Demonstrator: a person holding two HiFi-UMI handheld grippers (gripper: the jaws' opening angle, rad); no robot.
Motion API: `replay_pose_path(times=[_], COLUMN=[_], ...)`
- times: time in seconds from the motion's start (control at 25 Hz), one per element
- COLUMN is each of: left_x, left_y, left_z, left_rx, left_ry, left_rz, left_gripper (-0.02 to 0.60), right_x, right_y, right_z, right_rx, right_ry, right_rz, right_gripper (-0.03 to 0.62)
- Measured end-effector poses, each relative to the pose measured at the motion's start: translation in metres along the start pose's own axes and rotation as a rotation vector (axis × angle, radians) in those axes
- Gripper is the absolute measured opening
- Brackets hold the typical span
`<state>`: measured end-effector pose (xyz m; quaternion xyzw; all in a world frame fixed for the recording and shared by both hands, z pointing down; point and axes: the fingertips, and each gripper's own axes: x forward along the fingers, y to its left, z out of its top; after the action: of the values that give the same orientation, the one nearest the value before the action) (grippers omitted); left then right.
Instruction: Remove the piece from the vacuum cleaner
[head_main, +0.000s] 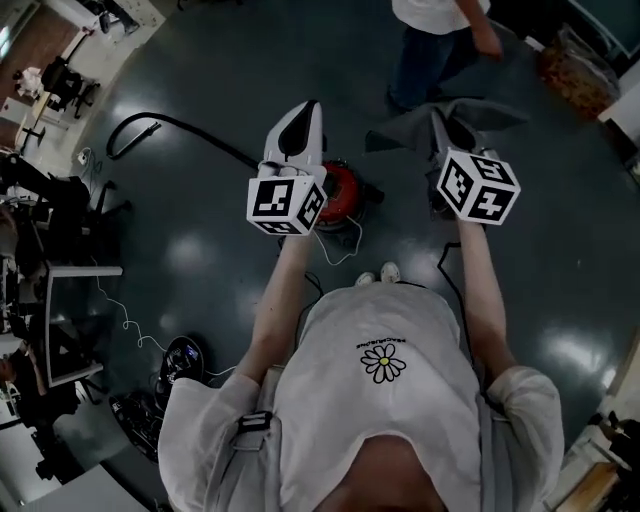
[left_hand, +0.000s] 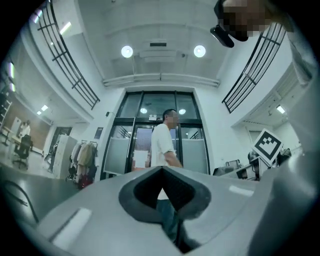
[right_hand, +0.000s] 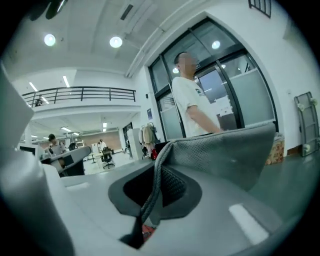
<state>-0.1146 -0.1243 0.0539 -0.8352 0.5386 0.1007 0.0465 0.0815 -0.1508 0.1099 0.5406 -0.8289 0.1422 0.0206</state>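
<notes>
- The dark, glossy floor (head_main: 200, 250) reflects patches of overhead light.
- Tall glass doors (left_hand: 160, 140) stand under two round ceiling lights (left_hand: 127, 51).
- A railed balcony (right_hand: 80, 92) overlooks desks (right_hand: 75, 157).
- A coat rack (left_hand: 84, 155) stands near the doors.

Head view running dim; floor (head_main: 560, 290) picking up soft glare patches. Gripper views reading brighter, ceiling lights (left_hand: 127, 51) blooming; fisheye bending edges, corners vignetting black.

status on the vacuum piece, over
Left tool shut, empty. Right tool shut on grey piece, off the vacuum. Person ahead.
</notes>
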Motion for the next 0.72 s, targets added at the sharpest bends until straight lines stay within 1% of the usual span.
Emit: replay_pose_path(times=[0.08,0.16,0.24,0.32,0.52,0.72], left_x=[-0.006,-0.007,-0.006,-0.004,-0.001,0.007], left_y=[0.001,0.002,0.002,0.003,0.017,0.015], left_z=[0.012,0.020,0.024,0.025,0.013,0.005], left_rx=[0.018,0.058,0.102,0.126,0.111,0.095], left_ry=[-0.027,-0.041,-0.040,-0.032,-0.005,0.018], left_rz=[0.005,0.009,0.008,0.002,0.003,-0.007], left_gripper=[0.000,0.000,0.000,0.000,0.000,0.000], right_x=[-0.002,0.000,0.005,0.010,0.022,0.020], right_y=[0.013,0.025,0.034,0.043,0.061,0.056], right_z=[0.008,0.011,0.011,0.009,0.001,0.008], right_rx=[-0.005,-0.016,-0.029,-0.055,-0.095,-0.111], right_ry=[-0.044,-0.063,-0.063,-0.054,-0.042,-0.046], right_rz=[0.032,0.063,0.085,0.099,0.129,0.125], right_gripper=[0.037,0.035,0.035,0.035,0.037,0.035])
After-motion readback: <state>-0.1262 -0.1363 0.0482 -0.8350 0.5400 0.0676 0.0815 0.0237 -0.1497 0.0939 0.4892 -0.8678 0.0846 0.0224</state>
